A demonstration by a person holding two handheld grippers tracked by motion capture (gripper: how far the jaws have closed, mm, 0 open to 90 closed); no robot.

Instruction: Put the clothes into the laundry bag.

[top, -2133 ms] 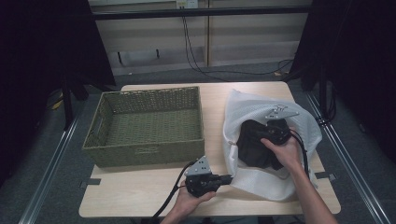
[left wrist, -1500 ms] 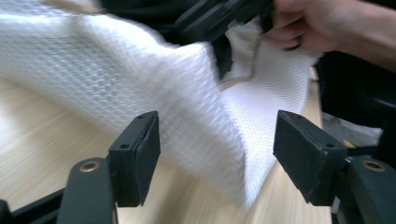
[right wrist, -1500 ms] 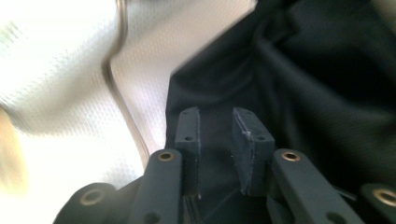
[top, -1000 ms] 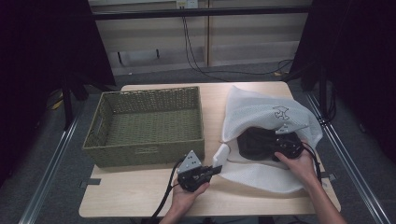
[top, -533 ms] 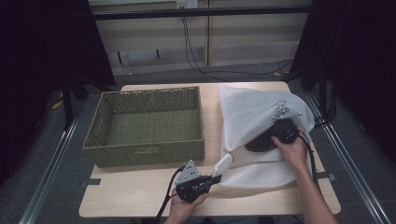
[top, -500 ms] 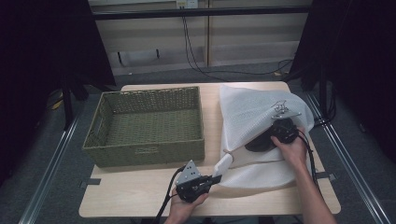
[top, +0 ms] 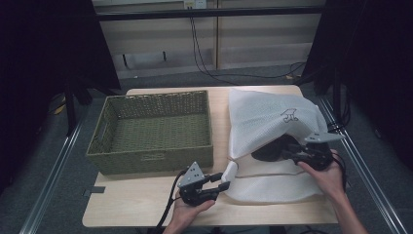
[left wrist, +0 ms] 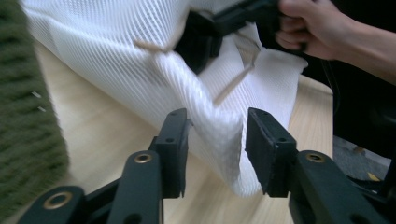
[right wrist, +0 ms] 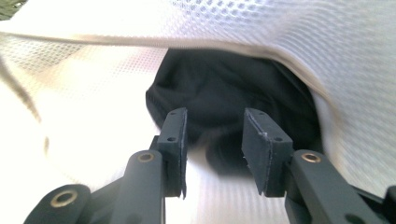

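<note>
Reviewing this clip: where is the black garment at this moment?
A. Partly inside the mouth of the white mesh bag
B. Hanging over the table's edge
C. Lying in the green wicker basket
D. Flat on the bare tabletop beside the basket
A: the black garment sits under the lifted upper layer of the white mesh bag, just ahead of the right gripper, while the green wicker basket holds nothing.

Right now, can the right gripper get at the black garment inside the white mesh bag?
Probably yes. The right gripper sits at the mesh bag's mouth, jaws apart, with the black garment just ahead and nothing between. The bag's upper flap hangs above, not across the way.
</note>
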